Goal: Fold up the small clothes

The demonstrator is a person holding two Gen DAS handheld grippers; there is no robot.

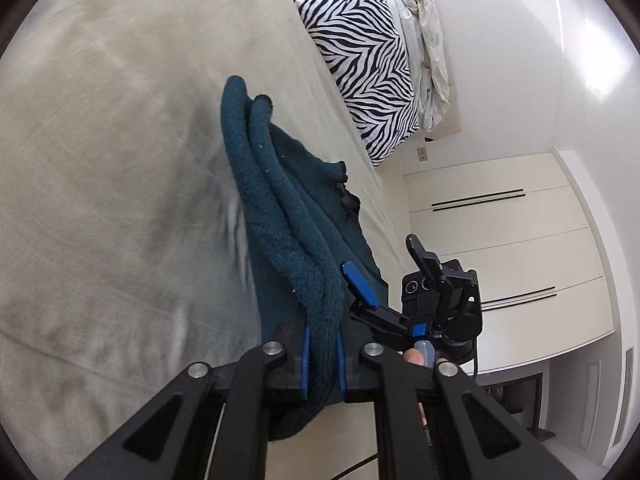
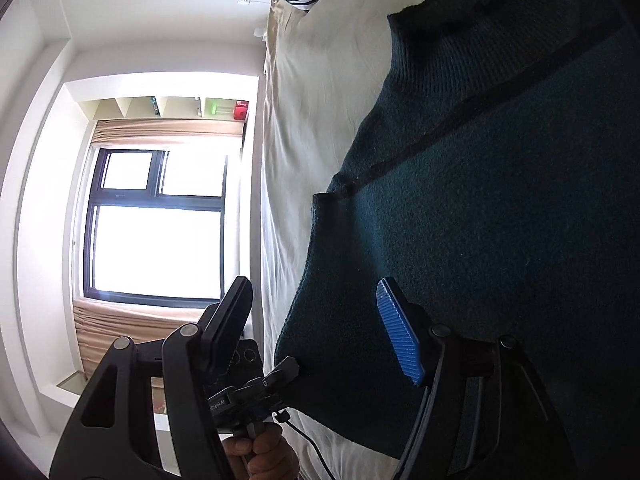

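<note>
A dark teal knit garment (image 1: 280,208) hangs over the beige bed sheet (image 1: 112,140). My left gripper (image 1: 322,360) is shut on a bunched edge of it, the fabric pinched between the blue pads. My right gripper (image 1: 384,276) shows in the left wrist view just right of the garment, jaws apart. In the right wrist view the right gripper (image 2: 316,324) is open and empty, its blue pad (image 2: 400,332) beside the garment (image 2: 500,200), which fills the right side. The left gripper (image 2: 280,376) shows there shut on the garment's lower corner.
A zebra-striped pillow (image 1: 364,76) and a crumpled pale blanket (image 1: 428,48) lie at the head of the bed. White wardrobe doors (image 1: 500,248) stand beyond the bed. A bright window (image 2: 156,224) with beige curtains is on the other side.
</note>
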